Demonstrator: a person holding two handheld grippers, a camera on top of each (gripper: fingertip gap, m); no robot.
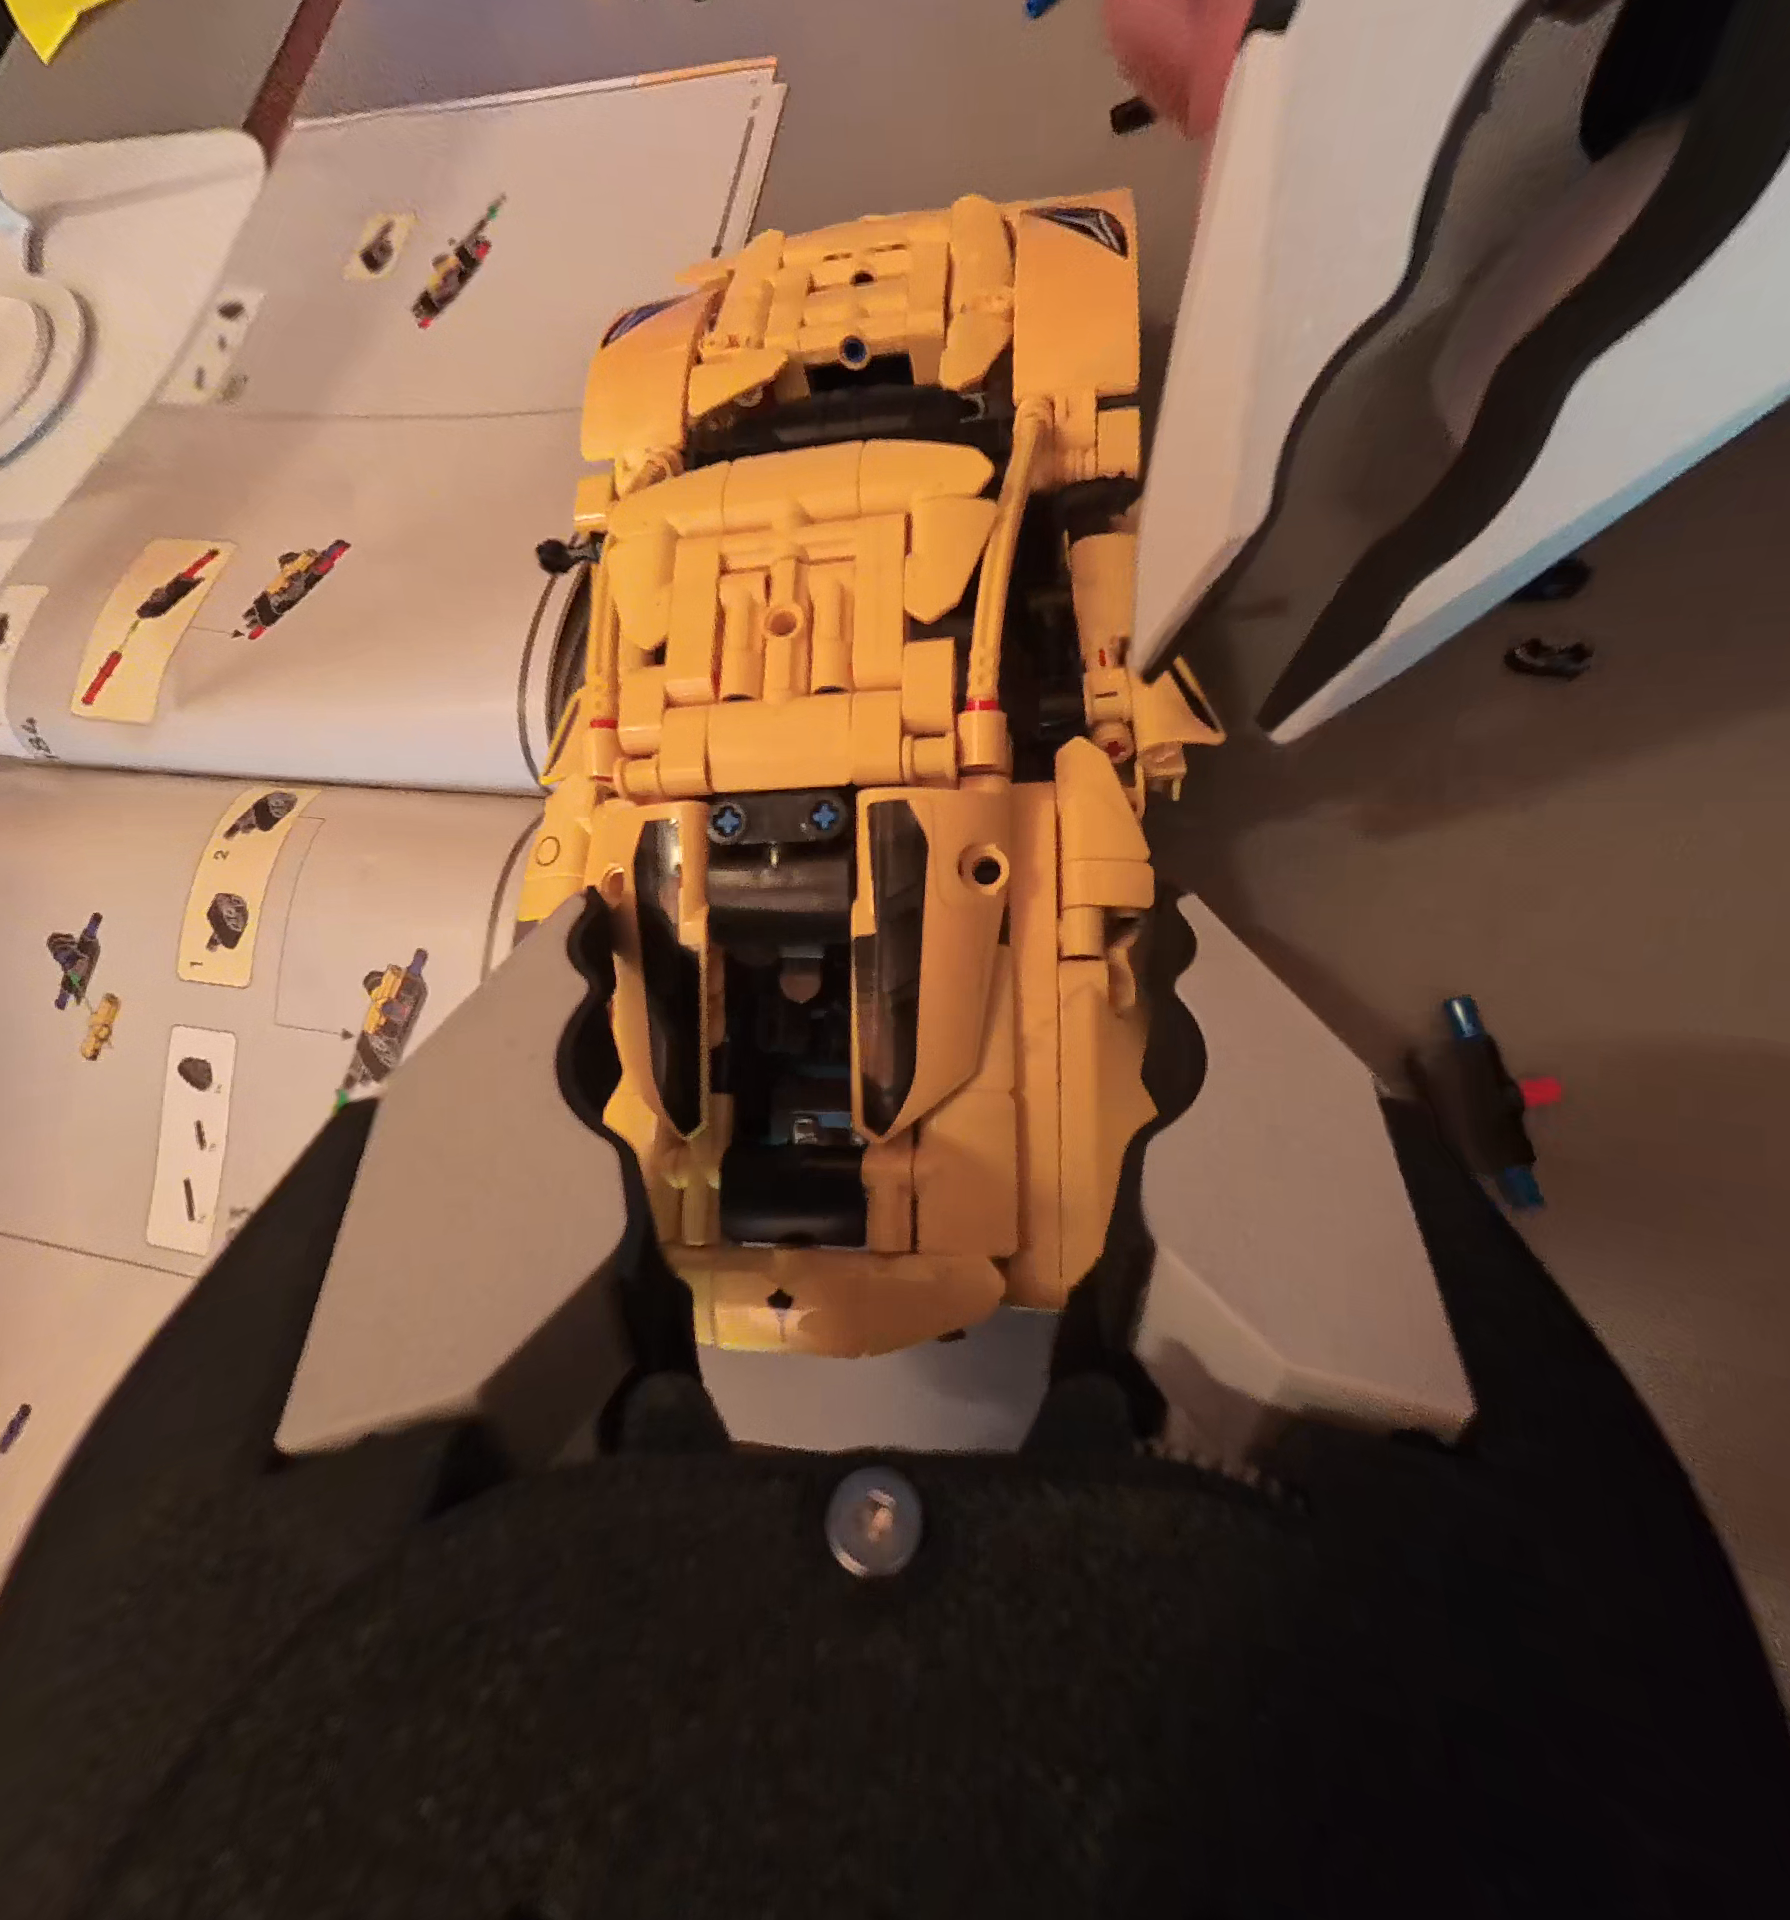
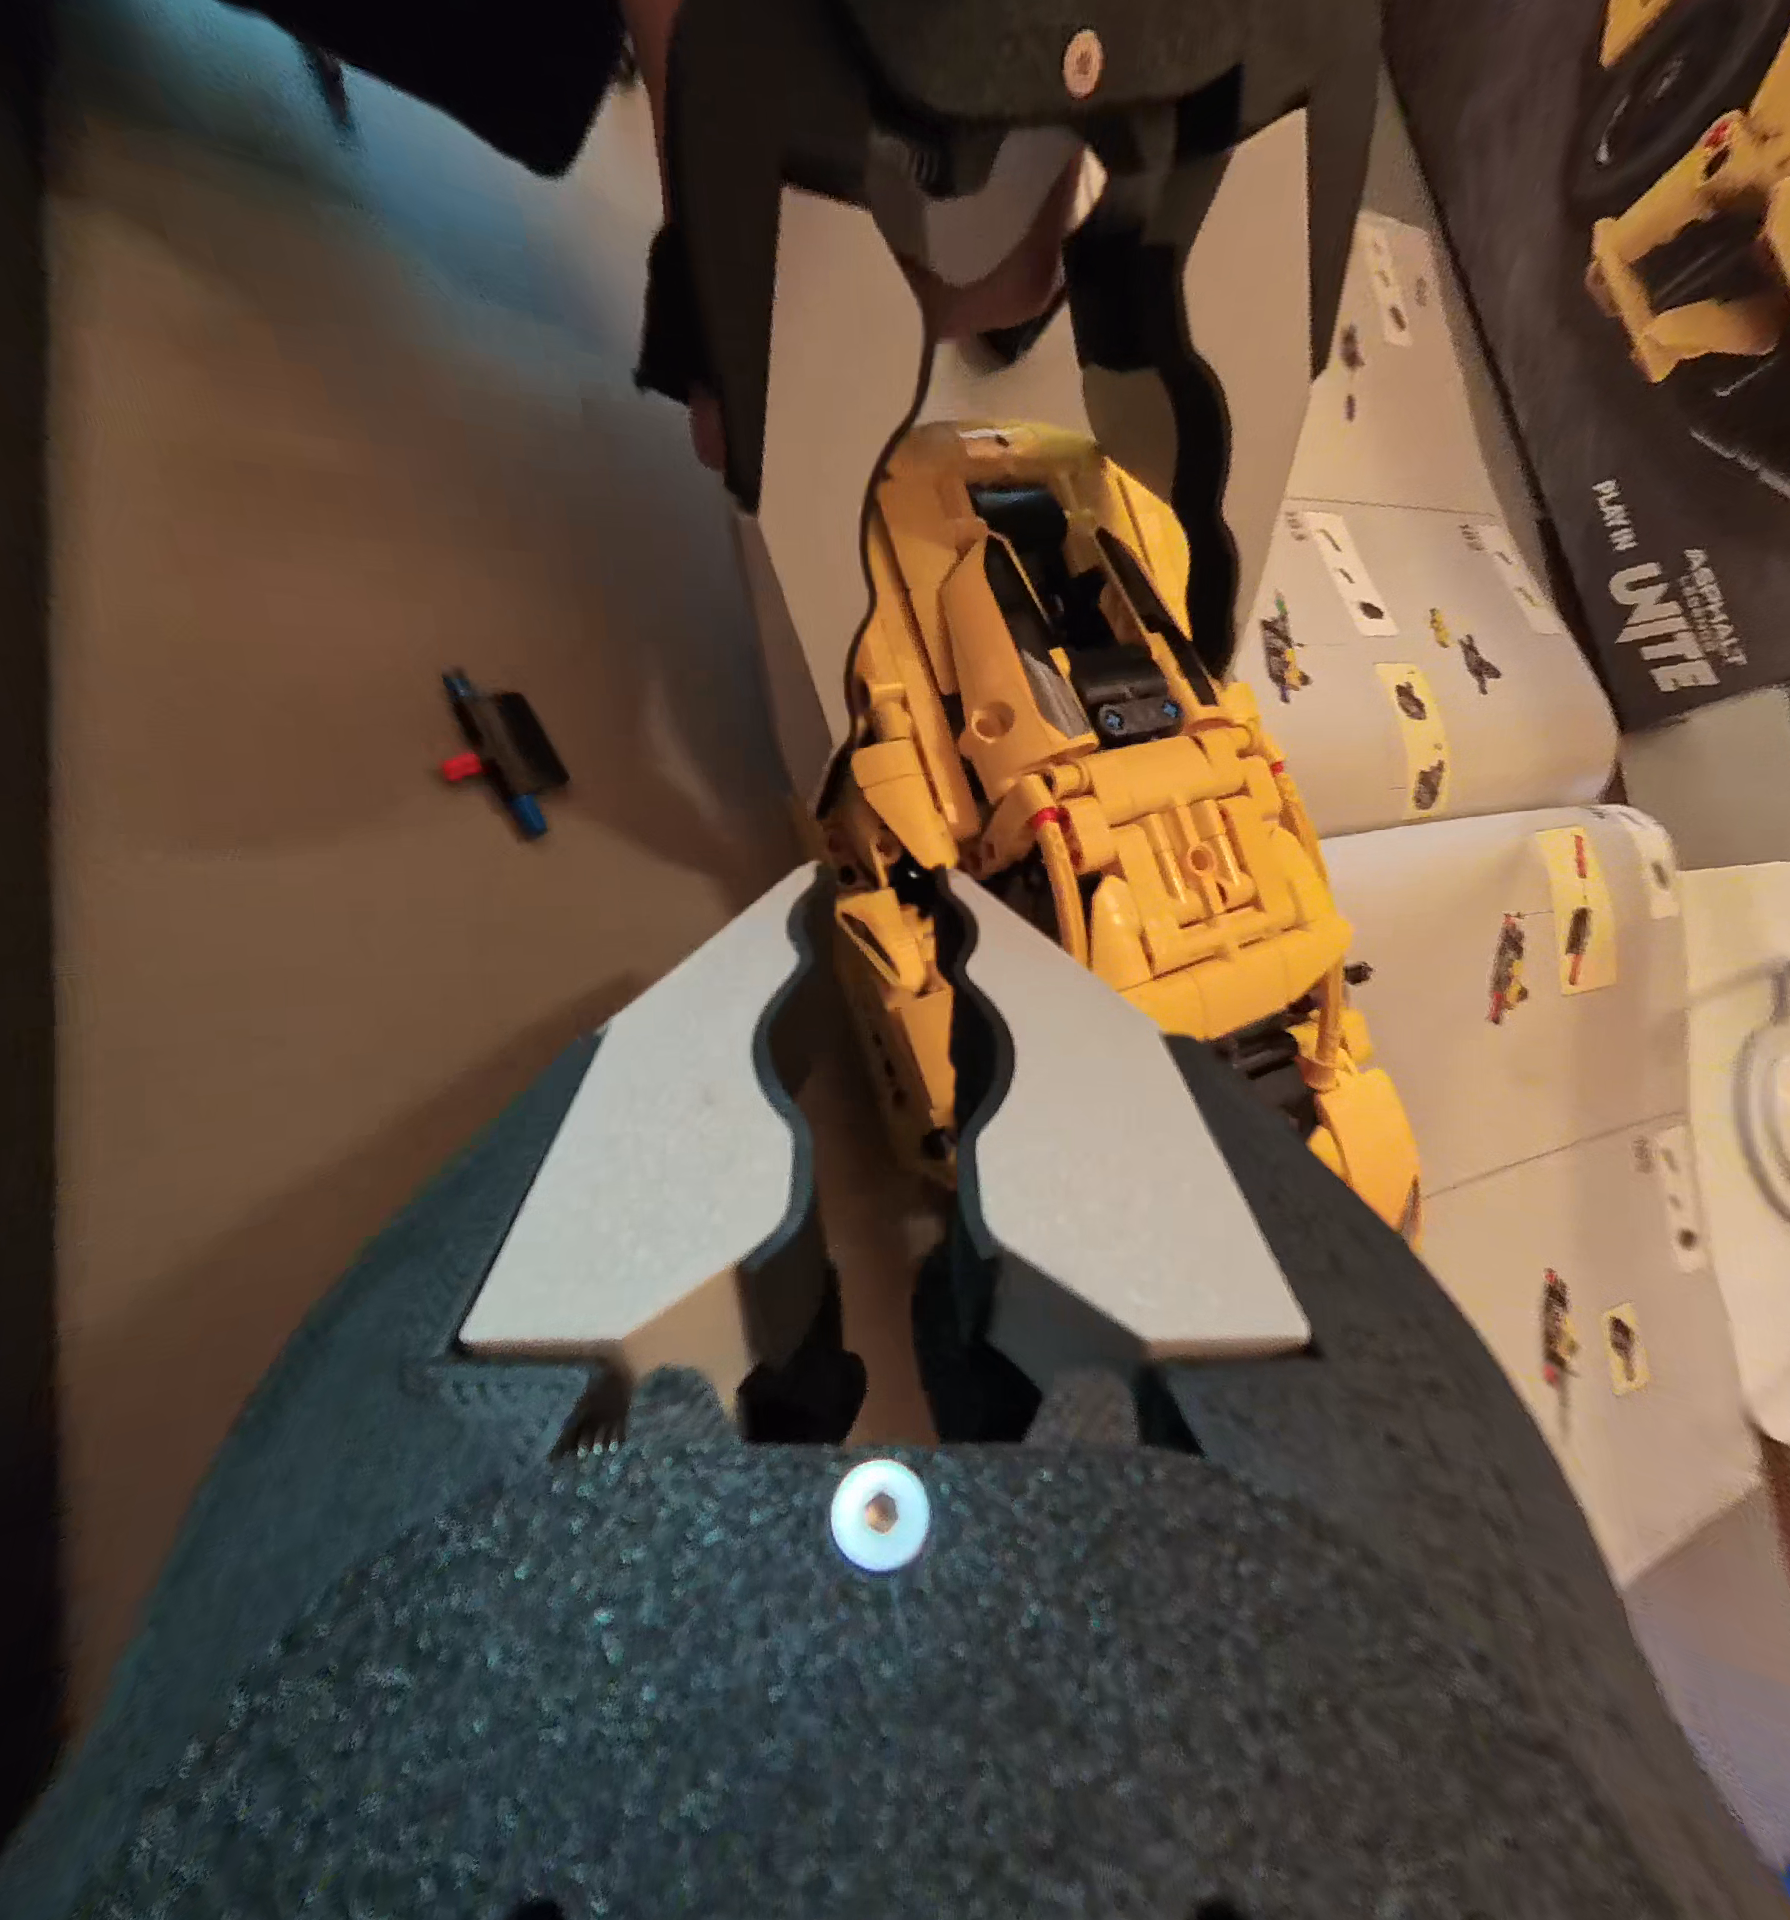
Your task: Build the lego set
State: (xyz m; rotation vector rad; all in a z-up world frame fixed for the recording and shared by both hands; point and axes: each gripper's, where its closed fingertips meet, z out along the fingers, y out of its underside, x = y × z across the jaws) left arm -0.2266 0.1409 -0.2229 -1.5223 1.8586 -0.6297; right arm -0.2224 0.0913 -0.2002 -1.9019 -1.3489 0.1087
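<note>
1. Yellow lego car [image 1: 849, 748] — largely assembled body lying on the grey counter [image 1: 1493, 883], partly over the open instruction booklet [image 1: 371, 468]. Panels, roof beams and thin flexible hoses are visible on top; no wheels can be made out.
2. Left tool [image 1: 875, 1101] — clenched across one end of the car, its fingers pressing both flanks of the body.
3. Right tool [image 2: 896, 894] — nearly closed at the tips against the car's side edge, near a small yellow side piece [image 2: 875, 925]; whether it pinches that piece or merely touches it, I cannot tell.
4. Small sub-assembly [image 1: 1488, 1101] — black block with blue and red pins, loose on the counter beside the car, apart from both tools. It is probably the next item to fit.
5. Set box [image 2: 1639, 343] — dark, with a picture of the yellow car, beyond the booklet.
6. Handling judgement — light, rigid as a whole, but clipped panels and hoses likely pop off under pressure. Best held across the broad flanks or underlying frame, never by the hoses or thin fins — smooth plastic may slip.
</note>
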